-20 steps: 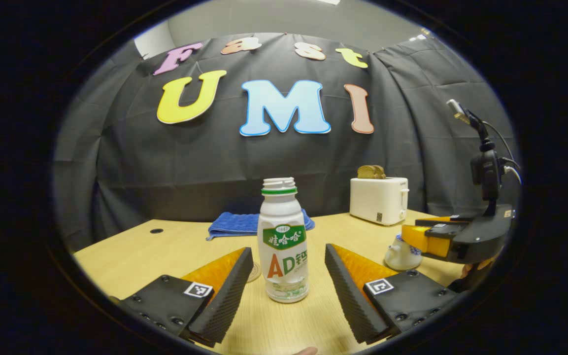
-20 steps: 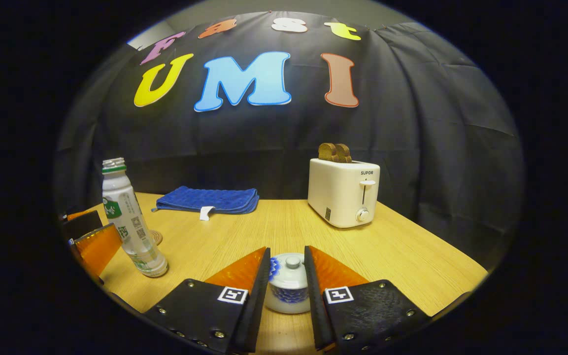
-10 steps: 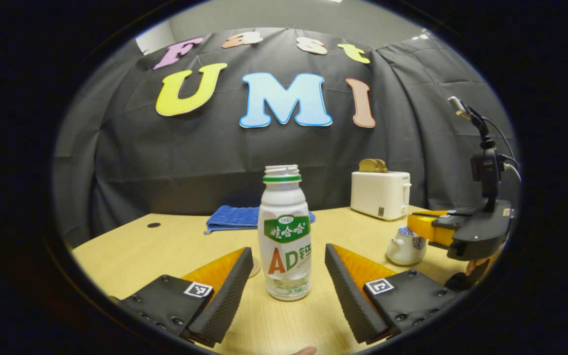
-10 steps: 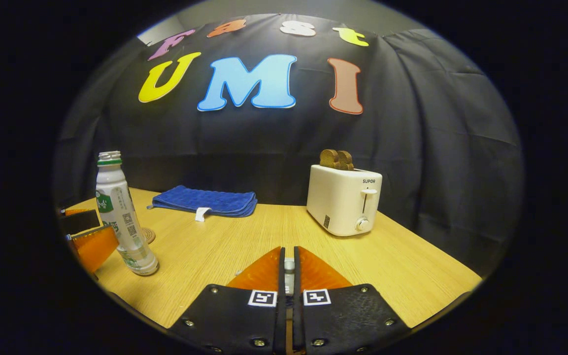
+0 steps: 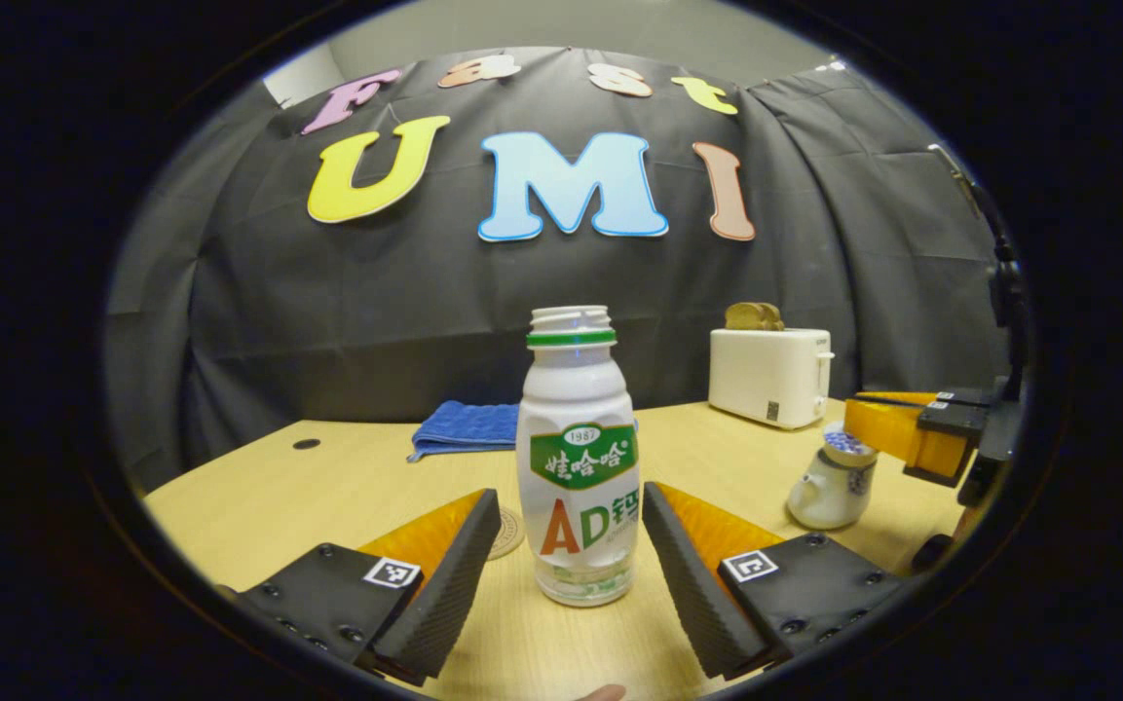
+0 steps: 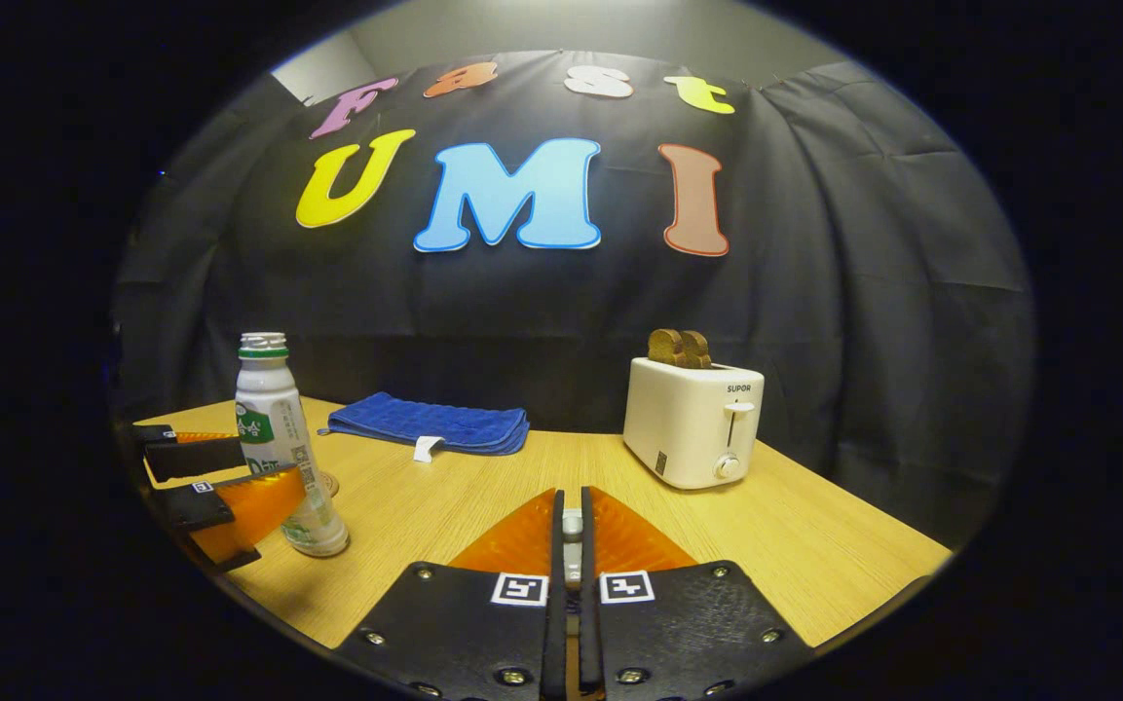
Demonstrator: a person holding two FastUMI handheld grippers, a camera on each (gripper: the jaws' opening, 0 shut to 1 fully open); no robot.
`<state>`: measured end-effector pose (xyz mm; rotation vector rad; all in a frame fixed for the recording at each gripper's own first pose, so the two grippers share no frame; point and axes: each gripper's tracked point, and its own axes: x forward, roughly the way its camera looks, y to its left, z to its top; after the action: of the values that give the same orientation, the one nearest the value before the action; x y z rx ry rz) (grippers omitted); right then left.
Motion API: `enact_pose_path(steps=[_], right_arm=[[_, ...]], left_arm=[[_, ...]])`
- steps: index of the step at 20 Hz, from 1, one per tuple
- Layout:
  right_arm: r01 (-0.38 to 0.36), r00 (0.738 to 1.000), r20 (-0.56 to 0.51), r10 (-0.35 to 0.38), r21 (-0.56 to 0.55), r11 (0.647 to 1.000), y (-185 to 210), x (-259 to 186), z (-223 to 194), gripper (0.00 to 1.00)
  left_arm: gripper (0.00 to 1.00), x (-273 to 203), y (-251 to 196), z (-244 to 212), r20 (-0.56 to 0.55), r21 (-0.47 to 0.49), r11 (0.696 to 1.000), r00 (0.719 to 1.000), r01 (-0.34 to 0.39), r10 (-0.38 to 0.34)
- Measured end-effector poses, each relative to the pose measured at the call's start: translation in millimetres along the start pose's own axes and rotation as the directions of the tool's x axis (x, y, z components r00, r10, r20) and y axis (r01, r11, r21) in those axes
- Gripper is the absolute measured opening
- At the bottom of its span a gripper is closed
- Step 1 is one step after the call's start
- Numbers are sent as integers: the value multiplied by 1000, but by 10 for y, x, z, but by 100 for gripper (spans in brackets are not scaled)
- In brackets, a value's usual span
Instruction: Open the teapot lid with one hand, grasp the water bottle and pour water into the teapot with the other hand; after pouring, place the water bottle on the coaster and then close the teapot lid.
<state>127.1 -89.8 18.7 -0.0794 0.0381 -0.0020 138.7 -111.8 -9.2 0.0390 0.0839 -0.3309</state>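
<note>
While my left gripper [image 5: 569, 545] is held level and low over the surface [image 5: 327, 487], its fingers [image 5: 444, 584] stand apart on either side of the bottle [image 5: 578, 458]. The bottle stands upright and uncapped between them; the right-hand finger is just beside the bottle wall, the left-hand finger clearly apart from it, so no clamp is made. Behind the left-hand finger the coaster [image 5: 505, 534] lies flat on the surface, just beside the bottle's base.

My right gripper [image 6: 571, 521] is held level above the surface, pointing toward the booth wall, with its fingers [image 6: 522, 535] nearly together and clamped on the lid [image 6: 572, 526] by its small knob, which shows in the narrow gap. In the left gripper view, this gripper [image 5: 887, 428] sits at the far right with the lid's patterned underside at its tip, raised just above the teapot [image 5: 829, 487]. The teapot stands on the surface, well to the right of the bottle.

In the right gripper view, the left gripper [image 6: 215, 487] appears at the left edge, its two fingers flanking the bottle [image 6: 279, 438].

A toaster [image 6: 692, 424] holding bread and a folded cloth [image 6: 430, 424] rest farther back.
</note>
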Motion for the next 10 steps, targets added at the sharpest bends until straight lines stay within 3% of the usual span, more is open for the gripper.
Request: enact_pose_path(steps=[5, 8, 10], right_arm=[[-25, 998, 48, 28, -60, 998, 142, -158, 123, 5], [-43, 995, 83, 49, -77, 996, 245, -370, 202, 5], [-61, 993, 99, 68, -69, 996, 318, -591, 224, 5]], left_arm=[[100, 235, -30, 3, -10, -24, 999, 999, 33, -33], [75, 221, -44, 9, -11, -17, 999, 999, 38, -38], [78, 212, -44, 11, -11, -28, 999, 999, 42, -42]])
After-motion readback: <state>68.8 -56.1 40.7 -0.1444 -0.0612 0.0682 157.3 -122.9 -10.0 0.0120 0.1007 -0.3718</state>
